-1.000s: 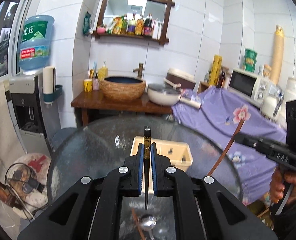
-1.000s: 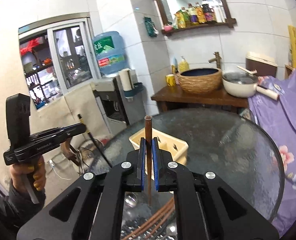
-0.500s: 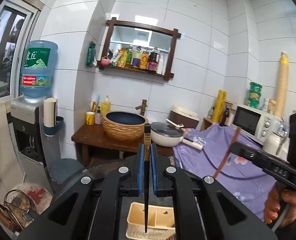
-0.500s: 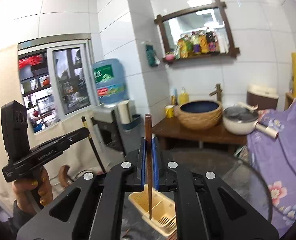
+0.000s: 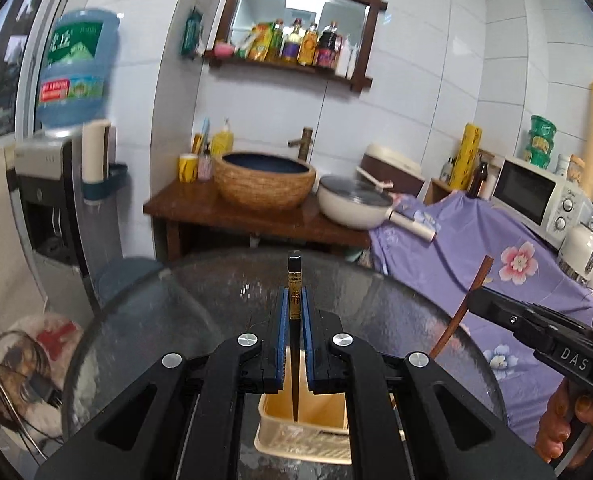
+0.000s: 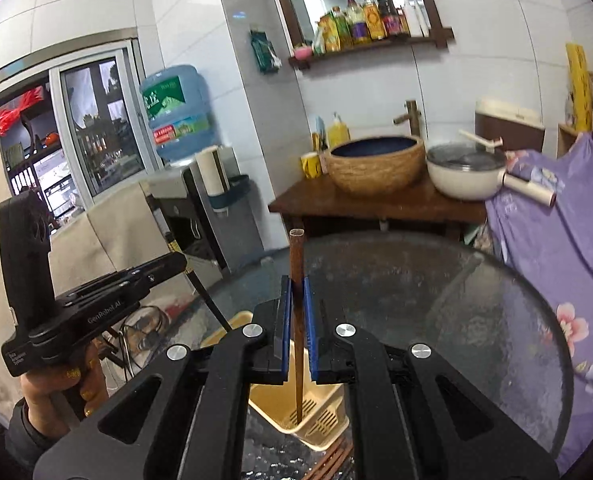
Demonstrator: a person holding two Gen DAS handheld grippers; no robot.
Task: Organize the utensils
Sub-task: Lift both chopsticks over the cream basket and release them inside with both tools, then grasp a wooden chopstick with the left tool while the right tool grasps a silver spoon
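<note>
Grippers: left gripper (image 5: 292, 332) clenched on black chopstick (image 5: 294, 320) | right gripper (image 6: 296, 336) clenched on brown chopstick (image 6: 296, 280) | tips over yellow basket (image 6: 316, 420) on table (image 6: 436, 300) | advice: lower upright, release inside the basket.

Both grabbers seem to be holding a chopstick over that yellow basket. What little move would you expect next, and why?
Probably a short lowering, then letting go. The left gripper pinches a black chopstick upright, and the right gripper a brown chopstick. Both tips point down into the yellow basket on the glass table, so dropping them in looks like the natural follow-up.
</note>
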